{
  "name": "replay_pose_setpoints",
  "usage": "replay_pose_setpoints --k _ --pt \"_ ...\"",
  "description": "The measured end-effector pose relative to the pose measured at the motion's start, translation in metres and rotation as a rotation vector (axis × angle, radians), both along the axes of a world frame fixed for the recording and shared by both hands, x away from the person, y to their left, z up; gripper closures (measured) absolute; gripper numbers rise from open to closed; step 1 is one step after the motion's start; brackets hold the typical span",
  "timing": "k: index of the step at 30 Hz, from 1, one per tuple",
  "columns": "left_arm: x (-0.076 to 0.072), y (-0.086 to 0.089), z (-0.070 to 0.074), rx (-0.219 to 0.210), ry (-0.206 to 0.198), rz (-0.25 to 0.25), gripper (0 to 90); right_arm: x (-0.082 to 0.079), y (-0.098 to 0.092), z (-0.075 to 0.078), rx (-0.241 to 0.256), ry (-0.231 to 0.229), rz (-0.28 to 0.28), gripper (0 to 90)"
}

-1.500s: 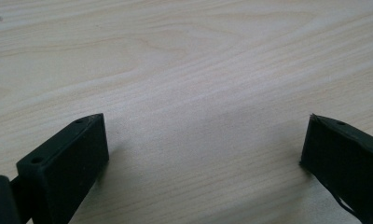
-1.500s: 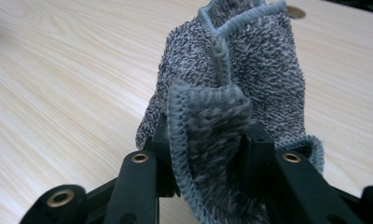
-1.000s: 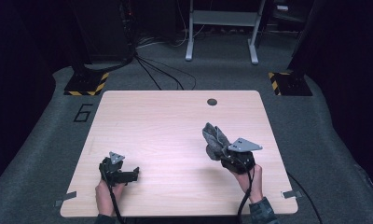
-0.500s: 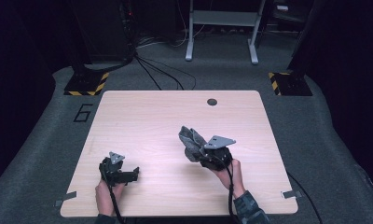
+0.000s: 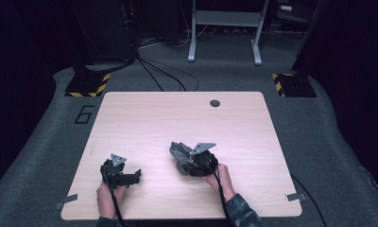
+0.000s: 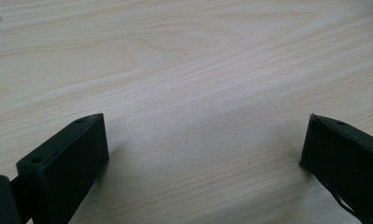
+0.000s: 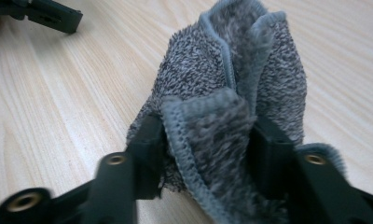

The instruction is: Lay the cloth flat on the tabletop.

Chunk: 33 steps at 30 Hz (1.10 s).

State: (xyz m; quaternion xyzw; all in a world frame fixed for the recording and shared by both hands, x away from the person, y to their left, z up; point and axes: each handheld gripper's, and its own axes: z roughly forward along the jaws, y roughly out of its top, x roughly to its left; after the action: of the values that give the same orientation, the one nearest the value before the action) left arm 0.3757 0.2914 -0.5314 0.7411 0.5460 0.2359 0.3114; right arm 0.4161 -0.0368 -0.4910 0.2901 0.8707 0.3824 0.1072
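1. There was one table [image 5: 144, 118], one grey cloth [image 5: 178, 152], two grippers and two hands.
2. The right gripper [image 5: 189, 163] sat near the table's middle, a little toward the near edge, with its hand [image 5: 220, 176] behind it.
3. The right gripper view showed that gripper's [image 7: 208, 140] jaws closed on a bunched fold of the cloth [image 7: 236, 79]; the rest of the cloth stood up beyond the jaws over the wood.
4. The left gripper [image 5: 130, 178] lay at the near left of the table, held by the left hand [image 5: 109, 198].
5. In the left gripper view its [image 6: 203, 140] jaws stood wide apart, with bare table [image 6: 184, 60] between them and nothing held.
6. The cloth was bunched at the right gripper's tip, just left of it in the high view, well apart from the left gripper.
7. One dark round hole [image 5: 215, 103] marked the far side of the table.
8. Against the earlier frames, the right gripper and cloth had moved left and nearer, from the right side toward the middle.
9. The left gripper had stayed in its place.
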Motion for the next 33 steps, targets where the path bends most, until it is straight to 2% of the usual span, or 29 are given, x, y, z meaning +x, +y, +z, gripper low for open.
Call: replay_pose_setpoints --k 5,7,9,15,16,19,22,23,27,28,29,30,31,33 --pt "0.000 0.000 0.001 0.000 0.008 -0.004 0.4 -0.001 -0.009 0.006 0.022 0.001 -0.024 27.9" --pt "0.000 0.001 0.001 0.005 0.013 -0.011 0.4 -0.002 -0.014 0.009 0.031 -0.006 -0.027 23.4" --pt "0.000 0.001 0.000 0.003 0.001 -0.007 0.5 -0.004 -0.020 0.013 0.037 -0.006 -0.040 21.9" --pt "0.001 0.000 0.000 -0.008 -0.009 0.002 0.4 -0.008 -0.039 0.025 0.054 -0.030 -0.077 21.8" --pt "0.002 0.000 0.000 -0.005 -0.008 -0.009 0.5 -0.009 -0.042 0.027 0.057 -0.034 -0.085 21.7" --pt "0.003 0.000 0.003 -0.005 0.021 -0.003 1.6 -0.010 -0.050 0.032 0.071 -0.047 -0.101 22.5" --pt "0.006 0.002 0.008 -0.058 0.037 -0.027 3.3 -0.009 -0.058 0.036 0.084 -0.050 -0.120 23.8" --pt "0.007 0.001 0.010 -0.062 0.038 -0.030 3.3 -0.007 -0.060 0.038 0.086 -0.050 -0.125 24.0" --pt "0.011 -0.002 0.020 -0.120 0.025 -0.074 3.5 0.000 -0.069 0.045 0.100 -0.053 -0.169 25.2" --pt "0.011 -0.002 0.020 -0.120 0.025 -0.074 3.9 0.003 -0.071 0.046 0.096 -0.051 -0.177 25.3" --pt "0.014 -0.005 0.025 -0.144 0.021 -0.098 4.2 0.006 -0.072 0.047 0.097 -0.054 -0.180 25.6" --pt "0.014 -0.005 0.025 -0.144 0.021 -0.098 4.3 0.008 -0.073 0.048 0.091 -0.055 -0.184 26.0" --pt "0.018 -0.010 0.029 -0.164 0.010 -0.128 4.5 0.011 -0.073 0.049 0.092 -0.054 -0.188 26.2" --pt "0.021 -0.016 0.035 -0.165 0.012 -0.159 5.4 0.016 -0.074 0.049 0.093 -0.057 -0.199 28.0"
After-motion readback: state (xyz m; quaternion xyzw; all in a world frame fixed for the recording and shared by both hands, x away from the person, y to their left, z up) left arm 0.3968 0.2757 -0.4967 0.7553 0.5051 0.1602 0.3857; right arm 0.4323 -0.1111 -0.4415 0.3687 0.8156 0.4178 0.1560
